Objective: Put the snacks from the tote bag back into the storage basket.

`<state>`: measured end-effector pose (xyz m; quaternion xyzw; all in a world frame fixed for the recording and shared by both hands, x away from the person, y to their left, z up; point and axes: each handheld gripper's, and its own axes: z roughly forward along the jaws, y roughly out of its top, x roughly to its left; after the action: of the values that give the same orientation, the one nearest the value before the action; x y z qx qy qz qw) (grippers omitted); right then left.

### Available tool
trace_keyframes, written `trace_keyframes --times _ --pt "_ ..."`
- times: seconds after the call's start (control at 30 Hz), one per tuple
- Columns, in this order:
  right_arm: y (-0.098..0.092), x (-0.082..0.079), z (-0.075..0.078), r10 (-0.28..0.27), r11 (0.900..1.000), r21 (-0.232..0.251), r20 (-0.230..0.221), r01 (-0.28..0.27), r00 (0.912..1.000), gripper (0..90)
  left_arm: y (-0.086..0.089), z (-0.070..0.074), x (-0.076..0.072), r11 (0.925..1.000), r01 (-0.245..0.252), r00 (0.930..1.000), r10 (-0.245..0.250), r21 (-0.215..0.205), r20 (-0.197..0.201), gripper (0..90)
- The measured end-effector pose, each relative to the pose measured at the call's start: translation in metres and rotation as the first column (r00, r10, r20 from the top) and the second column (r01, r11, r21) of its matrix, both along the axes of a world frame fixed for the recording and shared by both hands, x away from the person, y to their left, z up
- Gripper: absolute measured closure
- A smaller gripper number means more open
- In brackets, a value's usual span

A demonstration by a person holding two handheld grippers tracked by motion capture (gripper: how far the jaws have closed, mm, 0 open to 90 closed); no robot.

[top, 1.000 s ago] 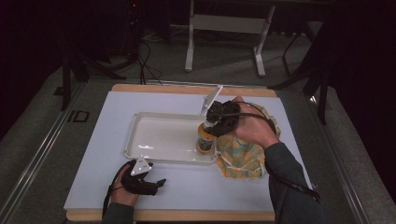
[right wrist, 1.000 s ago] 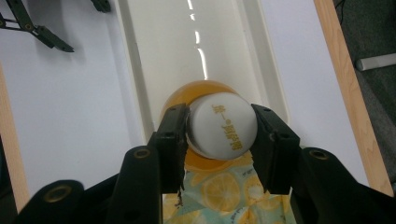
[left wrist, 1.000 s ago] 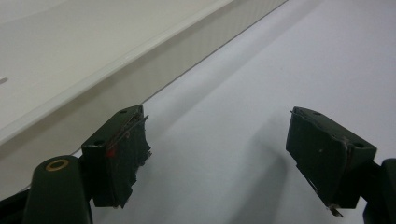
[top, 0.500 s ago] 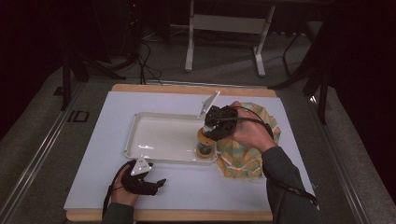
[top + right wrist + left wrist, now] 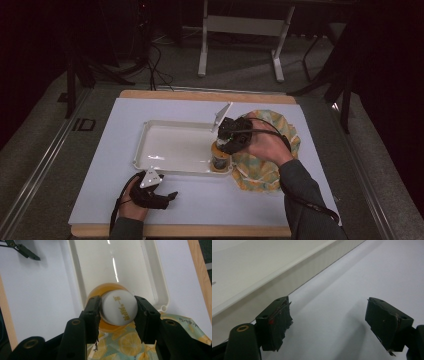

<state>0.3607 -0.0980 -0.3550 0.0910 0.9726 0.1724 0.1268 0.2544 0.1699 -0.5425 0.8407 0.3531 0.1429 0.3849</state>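
Right gripper (image 5: 117,312) clamped on bottle's white cap (image 5: 119,309) over tray (image 5: 75,277); left gripper (image 5: 329,325) agape, empty.

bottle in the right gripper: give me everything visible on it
The bottle is small, with an orange, see-through body and a white round cap printed with gold characters. It stands about upright at the near right corner of the white tray, whether resting or lifted I cannot tell. The right gripper is closed on the cap, one jaw on each side. The lemon-print cloth lies beside it.
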Motion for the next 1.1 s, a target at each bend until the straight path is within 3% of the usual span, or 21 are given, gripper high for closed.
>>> trace_keyframes --times 0.73,1.1 --pt "-0.0036 0.0000 -0.0067 -0.014 1.000 -0.016 -0.026 0.014 0.9996 58.6 0.0000 0.0000 0.0000 1.0000 0.000 1.0000 0.000 0.000 0.000 20.6" --pt "0.0012 -0.0025 -0.0047 -0.023 0.998 -0.057 -0.035 0.021 0.9991 58.6 -0.0001 0.0000 0.0000 1.0000 -0.001 1.0000 0.001 0.000 -0.001 20.6"
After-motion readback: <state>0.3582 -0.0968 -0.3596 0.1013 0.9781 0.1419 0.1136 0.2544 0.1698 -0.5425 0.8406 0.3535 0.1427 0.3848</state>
